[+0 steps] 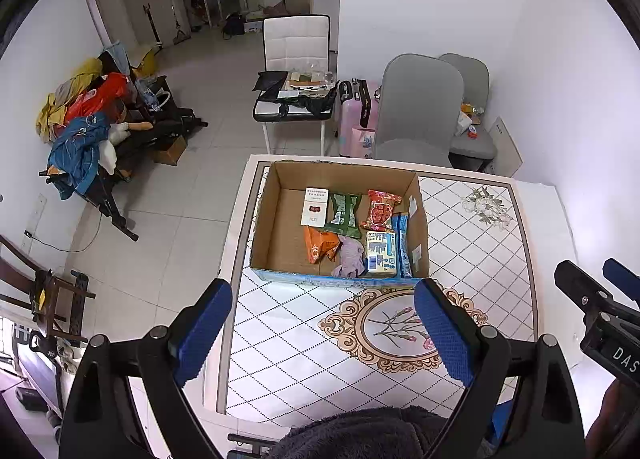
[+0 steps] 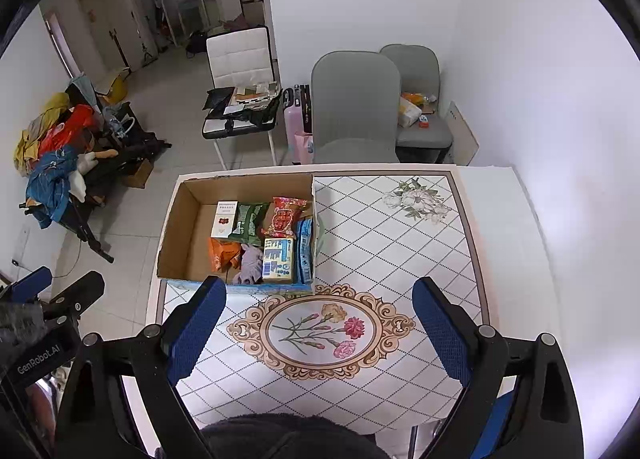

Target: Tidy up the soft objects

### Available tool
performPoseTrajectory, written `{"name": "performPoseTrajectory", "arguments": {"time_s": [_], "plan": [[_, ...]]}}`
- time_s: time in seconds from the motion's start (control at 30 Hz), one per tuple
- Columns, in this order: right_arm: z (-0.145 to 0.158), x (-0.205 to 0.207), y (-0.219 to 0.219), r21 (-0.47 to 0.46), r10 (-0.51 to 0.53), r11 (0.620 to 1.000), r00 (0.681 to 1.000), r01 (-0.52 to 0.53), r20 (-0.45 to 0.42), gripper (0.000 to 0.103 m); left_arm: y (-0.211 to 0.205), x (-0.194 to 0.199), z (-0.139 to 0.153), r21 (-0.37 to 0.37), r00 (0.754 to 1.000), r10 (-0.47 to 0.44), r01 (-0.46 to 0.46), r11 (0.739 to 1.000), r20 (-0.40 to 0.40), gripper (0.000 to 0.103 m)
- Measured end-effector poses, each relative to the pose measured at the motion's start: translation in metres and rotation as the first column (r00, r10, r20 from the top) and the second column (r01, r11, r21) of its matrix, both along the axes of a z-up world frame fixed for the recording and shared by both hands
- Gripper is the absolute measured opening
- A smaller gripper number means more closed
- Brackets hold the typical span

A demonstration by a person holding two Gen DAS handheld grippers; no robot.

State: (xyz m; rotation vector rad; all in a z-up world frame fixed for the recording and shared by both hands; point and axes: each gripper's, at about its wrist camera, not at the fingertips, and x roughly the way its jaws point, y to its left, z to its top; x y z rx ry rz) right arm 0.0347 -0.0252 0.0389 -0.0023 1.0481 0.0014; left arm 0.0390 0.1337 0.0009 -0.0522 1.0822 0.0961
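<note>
We hold both grippers above the near edge of the tiled, flower-patterned bench (image 2: 400,219), each with its jaws spread wide and nothing between them: the left gripper (image 1: 324,327) and the right gripper (image 2: 318,323) are alike in this.

The soft things already sit in the open brown cardboard box (image 1: 276,219) at the far left corner of the bench. Against its right wall lie a blue packet (image 1: 401,243) and a white-and-blue tissue pack (image 1: 381,252); beside them are a crumpled lilac cloth (image 1: 350,257), an orange pouch (image 1: 318,243), a green snack bag (image 1: 343,211), a red wrapped packet (image 1: 382,210) and a white carton (image 1: 315,206). The box's left half is bare.

The box lies straight ahead of the left gripper and ahead-left of the right one, so we judge the left hand the nearer (though not by much). The box's long axis runs along the bench's far edge, across our line of reach. We see nothing loose on the bench, so the sorting looks nearly done.
</note>
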Motion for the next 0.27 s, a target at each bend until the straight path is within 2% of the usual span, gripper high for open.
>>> {"name": "performPoseTrajectory", "arguments": {"time_s": [0.27], "plan": [[0.0021,0.0008,0.0007,0.006,0.000,1.000,1.000,0.000,-0.003,0.096,-0.0019,-0.0005,0.0007,0.005,1.000,0.000,0.000,1.000,0.001,0.093]]}}
